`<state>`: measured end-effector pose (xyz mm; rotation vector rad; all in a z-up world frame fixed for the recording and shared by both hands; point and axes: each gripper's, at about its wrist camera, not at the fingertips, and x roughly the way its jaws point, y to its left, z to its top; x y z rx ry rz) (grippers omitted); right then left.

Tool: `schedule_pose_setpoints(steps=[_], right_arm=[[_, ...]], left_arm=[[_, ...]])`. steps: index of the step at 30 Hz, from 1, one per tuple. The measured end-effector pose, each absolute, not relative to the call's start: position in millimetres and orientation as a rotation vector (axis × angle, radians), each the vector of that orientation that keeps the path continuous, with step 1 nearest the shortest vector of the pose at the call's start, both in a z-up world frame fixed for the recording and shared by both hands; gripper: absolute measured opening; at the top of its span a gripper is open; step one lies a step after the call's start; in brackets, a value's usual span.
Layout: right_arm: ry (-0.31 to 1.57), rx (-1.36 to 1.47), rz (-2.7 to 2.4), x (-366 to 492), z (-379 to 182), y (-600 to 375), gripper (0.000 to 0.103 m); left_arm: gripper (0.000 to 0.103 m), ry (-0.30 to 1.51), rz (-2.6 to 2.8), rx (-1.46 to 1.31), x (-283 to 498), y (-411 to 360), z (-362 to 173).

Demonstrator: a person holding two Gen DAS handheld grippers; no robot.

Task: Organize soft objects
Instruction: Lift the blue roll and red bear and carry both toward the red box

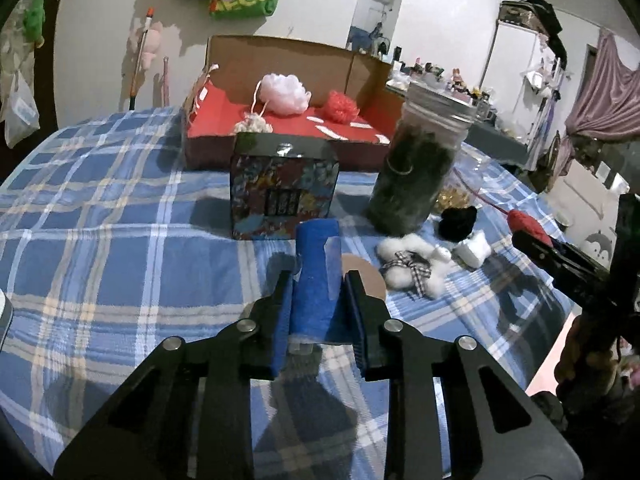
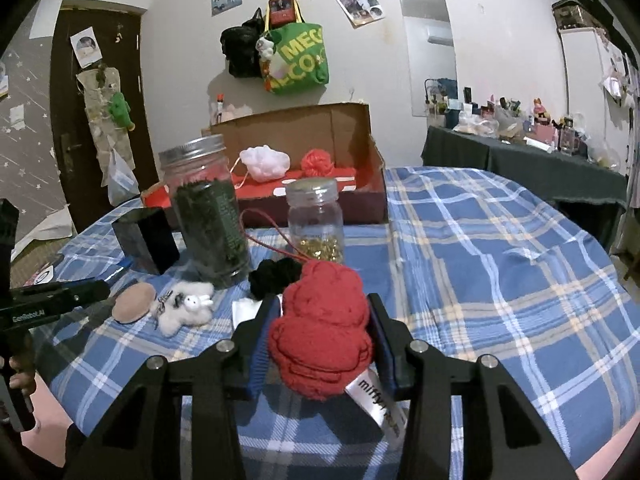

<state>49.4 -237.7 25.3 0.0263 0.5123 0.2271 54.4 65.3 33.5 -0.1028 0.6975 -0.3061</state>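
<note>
Your left gripper (image 1: 318, 292) is pinching a blue roll (image 1: 316, 276), which stands up between the 2 pads with its top leaning toward the patterned tin (image 1: 284, 196). It sits deep between the fingers, probably so the soft material cannot squirm out. Your right gripper (image 2: 324, 320) is pinching the red plush (image 2: 320, 324) around its middle; the white label (image 2: 376, 404) hangs out below and a red cord (image 2: 272, 228) trails off toward the jars. The plush bulges past both pads, so the squeeze looks firm.

The box (image 2: 376, 184) with the red floor lies at the far side of the plaid surface. You cannot tell whether that surface is a bed or a counter. A pink puff (image 1: 284, 92), a red puff (image 1: 340, 106) and a cream piece (image 1: 254, 124) already sit inside, so the box reads as the collecting place for soft things. The dark jar (image 2: 208, 208) and the gold jar (image 2: 316, 220) stand between you and it, likely left out because they are hard.

Both grippers point forward at the box, held low over the cloth and roughly level, the left one appearing at the left edge of the right view. Not yet collected are the white plush (image 2: 188, 308), a black fluffy thing (image 2: 272, 276) and a tan disc (image 2: 134, 302), all near the dark jar. You will likely need to lift over the jars to reach the box.
</note>
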Motion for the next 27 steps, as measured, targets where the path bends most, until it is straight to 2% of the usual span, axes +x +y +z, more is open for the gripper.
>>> schedule_pose_setpoints(steps=[11, 27], right_arm=[[0.535, 0.068, 0.126, 60, 30, -268, 0.046], [0.575, 0.061, 0.084, 121, 57, -298, 0.046]], left_arm=[[0.024, 0.698, -0.217, -0.123, 59, 97, 43], [0.024, 0.718, -0.147, -0.094, 111, 138, 55]])
